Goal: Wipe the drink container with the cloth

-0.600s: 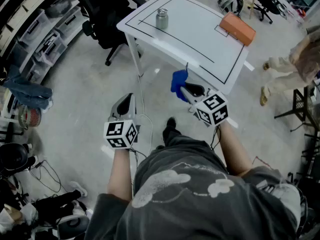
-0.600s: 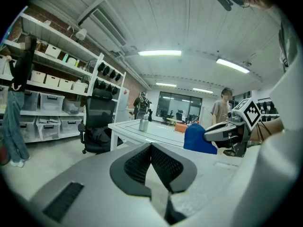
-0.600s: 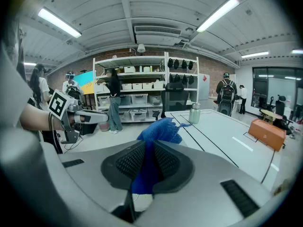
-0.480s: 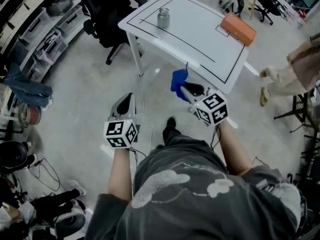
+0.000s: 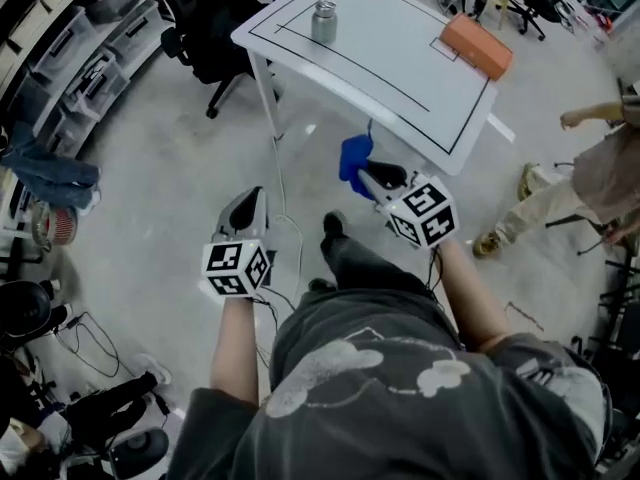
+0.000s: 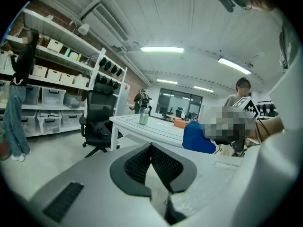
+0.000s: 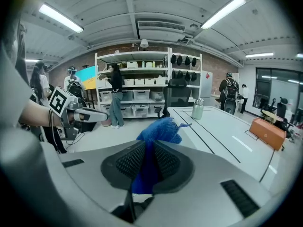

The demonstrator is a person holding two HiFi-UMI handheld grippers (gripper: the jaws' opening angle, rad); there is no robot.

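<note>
The drink container point(image 5: 324, 22), a small steel bottle, stands near the far left end of the white table point(image 5: 400, 78); it also shows far off in the left gripper view point(image 6: 143, 117) and in the right gripper view point(image 7: 197, 109). My right gripper point(image 5: 362, 176) is shut on a blue cloth point(image 5: 355, 157), which bunches beyond the jaws point(image 7: 158, 134) short of the table's near edge. My left gripper point(image 5: 250, 204) is shut and holds nothing, out over the floor left of the table, well away from the bottle.
An orange box point(image 5: 476, 46) lies at the table's far right. A black office chair point(image 5: 205, 23) stands left of the table. Shelves with bins point(image 5: 60, 58) line the left wall. A person point(image 5: 585, 173) walks at the right. Cables point(image 5: 285, 243) trail on the floor.
The view has shifted toward the table, which now sits slightly higher in the frame; my foot has stepped forward. Both grippers keep their poses. The person at the right has walked on.
</note>
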